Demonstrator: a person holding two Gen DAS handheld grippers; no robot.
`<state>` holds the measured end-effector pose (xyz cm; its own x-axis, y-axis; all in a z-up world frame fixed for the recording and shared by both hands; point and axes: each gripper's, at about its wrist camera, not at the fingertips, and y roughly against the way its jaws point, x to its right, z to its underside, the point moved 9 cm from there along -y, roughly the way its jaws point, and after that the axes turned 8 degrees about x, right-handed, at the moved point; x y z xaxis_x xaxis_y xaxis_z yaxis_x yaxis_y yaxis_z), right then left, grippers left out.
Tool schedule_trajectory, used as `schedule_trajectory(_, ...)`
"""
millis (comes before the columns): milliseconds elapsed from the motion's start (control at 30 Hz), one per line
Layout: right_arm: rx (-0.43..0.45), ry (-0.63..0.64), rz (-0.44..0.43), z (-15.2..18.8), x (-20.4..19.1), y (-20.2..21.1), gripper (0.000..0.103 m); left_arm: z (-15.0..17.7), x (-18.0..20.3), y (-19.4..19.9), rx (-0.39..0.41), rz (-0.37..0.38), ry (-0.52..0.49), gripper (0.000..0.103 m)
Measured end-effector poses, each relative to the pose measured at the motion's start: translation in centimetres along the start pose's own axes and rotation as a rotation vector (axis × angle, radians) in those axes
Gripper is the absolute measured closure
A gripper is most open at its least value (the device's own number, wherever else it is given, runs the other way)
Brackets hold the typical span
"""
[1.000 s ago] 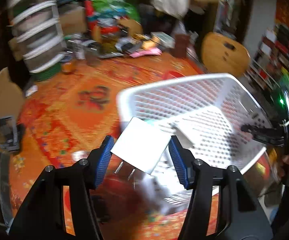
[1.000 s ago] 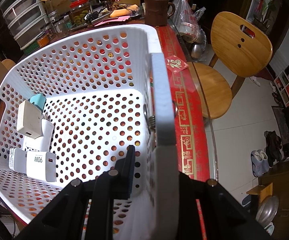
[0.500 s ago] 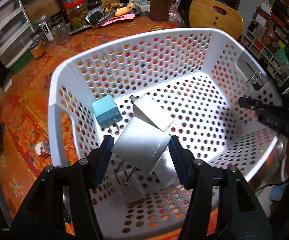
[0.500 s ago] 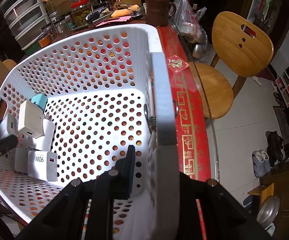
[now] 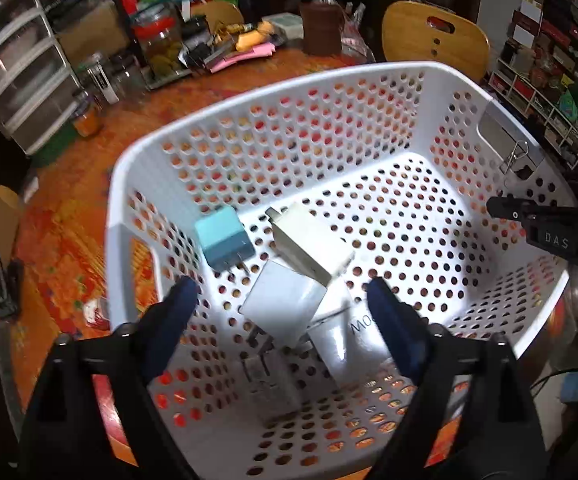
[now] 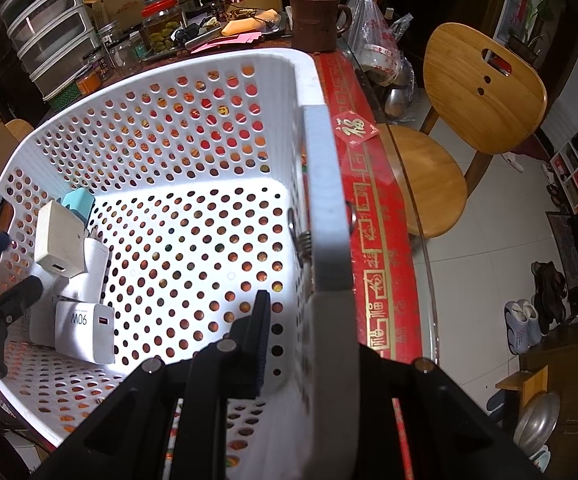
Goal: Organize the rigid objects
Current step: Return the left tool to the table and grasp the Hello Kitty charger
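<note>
A white perforated basket point(image 5: 249, 128) stands on the orange table. In it lie a teal charger point(image 5: 225, 238), a cream charger point(image 5: 309, 240), a white charger point(image 5: 283, 308) just below my fingers, and a white 90W charger point(image 5: 345, 336). My left gripper point(image 5: 281, 308) is open above them, holding nothing. My right gripper point(image 6: 309, 308) is shut on the basket's right wall point(image 6: 325, 200), one finger inside and one outside. The chargers also show in the right wrist view: cream point(image 6: 59, 240), teal point(image 6: 79, 204), 90W point(image 6: 85, 328).
The far table holds jars point(image 5: 161, 40), a brown mug point(image 5: 321, 28), pink papers point(image 5: 245, 54) and plastic drawers point(image 5: 13, 76). A wooden chair point(image 6: 485, 92) stands to the right beside the table's red and gold edge point(image 6: 373, 240). A binder clip point(image 5: 513, 158) hangs on the basket's right wall.
My left gripper carried the white charger over the basket, then opened. The charger now lies on the others in the basket. The right gripper kept its hold on the basket wall.
</note>
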<state>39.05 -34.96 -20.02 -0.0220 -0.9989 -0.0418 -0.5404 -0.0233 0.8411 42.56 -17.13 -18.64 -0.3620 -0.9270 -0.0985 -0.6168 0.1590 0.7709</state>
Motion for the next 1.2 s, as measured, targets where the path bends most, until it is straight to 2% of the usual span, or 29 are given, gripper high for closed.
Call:
schedule_trajectory(67,0.0,0.0,0.001,0.0,0.0,0.0,0.087,-0.1,0.0,0.7,0.023,0.013,-0.006,0.011)
schedule_trajectory(333,-0.001,0.001,0.001,0.0,0.0,0.0,0.087,-0.6,-2.0,4.7,0.149,-0.024,-0.006,0.008)
schedule_trajectory(433,0.0,0.001,0.002,-0.1,0.0,0.0,0.087,-0.8,-4.5,7.7,0.237,-0.031,0.04,0.008)
schedule_trajectory(500,0.001,0.0,0.002,0.0,0.0,0.0,0.087,-1.0,-7.2,9.3,0.285,-0.064,0.081,0.001)
schedule_trajectory(567,0.001,0.0,0.002,0.0,0.0,0.0,0.087,-0.7,-11.3,10.2,0.31,-0.111,0.152,0.001)
schedule_trajectory(633,0.002,-0.001,0.002,0.0,0.0,0.0,0.087,0.3,-14.9,9.1,0.274,-0.13,0.211,0.001)
schedule_trajectory(733,0.003,-0.002,0.001,-0.1,0.0,0.0,0.087,3.3,-20.3,4.0,0.139,-0.164,0.294,0.001)
schedule_trajectory(867,0.005,-0.006,-0.003,0.0,0.0,0.1,0.087,7.7,-23.3,-2.7,-0.02,-0.187,0.339,0.006)
schedule_trajectory(1000,0.003,-0.006,0.002,0.1,0.1,0.0,0.087,9.1,-23.5,-5.6,-0.059,-0.158,0.364,0.007)
schedule_trajectory(1133,0.001,-0.004,0.004,0.0,0.0,0.0,0.087,8.6,-22.7,-7.1,-0.05,-0.129,0.385,0.006)
schedule_trajectory(1200,0.001,-0.006,0.005,0.0,0.0,0.0,0.087,8.4,-22.2,-8.0,-0.065,-0.141,0.38,0.006)
